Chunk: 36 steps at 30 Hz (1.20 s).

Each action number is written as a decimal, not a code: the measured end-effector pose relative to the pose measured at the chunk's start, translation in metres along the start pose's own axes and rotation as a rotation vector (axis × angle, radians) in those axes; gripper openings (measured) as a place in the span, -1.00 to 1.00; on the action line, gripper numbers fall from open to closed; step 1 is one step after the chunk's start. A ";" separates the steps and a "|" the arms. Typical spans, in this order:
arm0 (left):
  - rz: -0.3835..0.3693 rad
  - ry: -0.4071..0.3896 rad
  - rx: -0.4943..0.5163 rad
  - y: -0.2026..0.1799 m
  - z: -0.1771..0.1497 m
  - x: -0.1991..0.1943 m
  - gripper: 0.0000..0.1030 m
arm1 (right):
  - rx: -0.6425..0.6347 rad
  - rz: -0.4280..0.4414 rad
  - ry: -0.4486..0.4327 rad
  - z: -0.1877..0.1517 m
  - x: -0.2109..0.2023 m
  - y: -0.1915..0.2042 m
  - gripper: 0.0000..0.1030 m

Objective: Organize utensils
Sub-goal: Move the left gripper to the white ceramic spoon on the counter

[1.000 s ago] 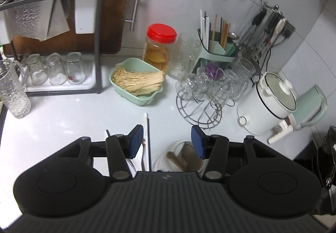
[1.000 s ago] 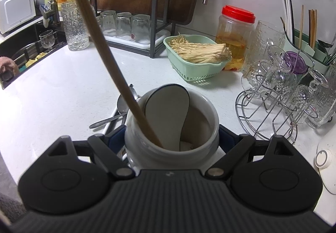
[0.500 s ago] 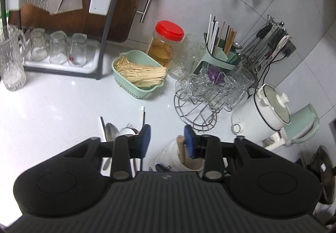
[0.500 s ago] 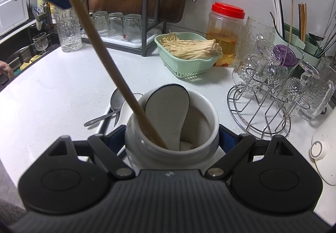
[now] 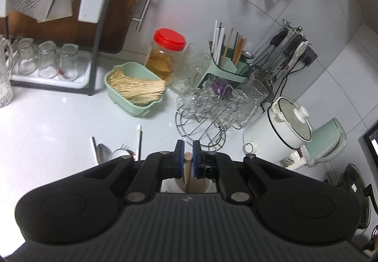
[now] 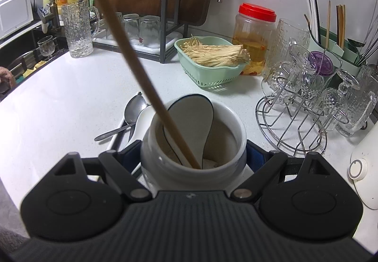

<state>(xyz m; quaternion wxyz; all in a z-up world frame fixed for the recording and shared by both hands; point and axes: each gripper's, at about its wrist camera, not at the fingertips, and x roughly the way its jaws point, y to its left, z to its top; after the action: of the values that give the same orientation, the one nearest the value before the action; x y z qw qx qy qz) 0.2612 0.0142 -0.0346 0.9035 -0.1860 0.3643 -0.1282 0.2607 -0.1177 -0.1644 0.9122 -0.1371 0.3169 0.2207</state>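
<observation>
L gripper [image 5: 186, 158] is up high, pointing down, jaws closing on the top of a wooden stick [image 5: 187, 167]. R gripper [image 6: 193, 155] sits low, jaws hugging both sides of a white pot [image 6: 196, 141].

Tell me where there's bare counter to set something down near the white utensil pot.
Bare counter lies left of the loose metal spoon, between the textured glass pitcher and the counter's near edge. A narrower patch lies between the green basket and the white pot. The wire glass rack crowds the right.
</observation>
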 end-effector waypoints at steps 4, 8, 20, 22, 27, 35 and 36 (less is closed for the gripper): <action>-0.007 0.004 0.024 -0.009 0.003 0.010 -0.85 | -0.004 0.002 0.000 0.000 0.000 0.000 0.77; -0.005 0.008 0.042 -0.012 0.007 0.020 -0.84 | -0.007 0.007 0.001 0.000 0.000 -0.001 0.77; 0.002 0.018 0.022 -0.003 0.025 0.019 -0.68 | 0.025 -0.022 -0.006 -0.004 -0.002 -0.005 0.77; 0.013 -0.008 0.013 0.002 0.027 0.012 -0.54 | 0.038 -0.037 -0.004 -0.004 -0.002 -0.007 0.77; 0.062 -0.023 -0.026 0.023 0.028 0.007 -0.45 | 0.066 -0.062 0.001 -0.004 -0.002 -0.012 0.77; 0.118 0.072 -0.051 0.061 0.002 0.032 -0.31 | 0.077 -0.079 0.007 -0.007 -0.004 -0.015 0.77; 0.124 0.098 -0.059 0.067 -0.004 0.040 -0.31 | 0.077 -0.079 0.007 -0.007 -0.004 -0.015 0.77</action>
<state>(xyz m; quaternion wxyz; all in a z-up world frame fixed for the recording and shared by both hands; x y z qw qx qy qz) 0.2932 0.0590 -0.0903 0.8849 -0.1829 0.4226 -0.0702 0.2618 -0.1350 -0.1655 0.9237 -0.1152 0.3226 0.1716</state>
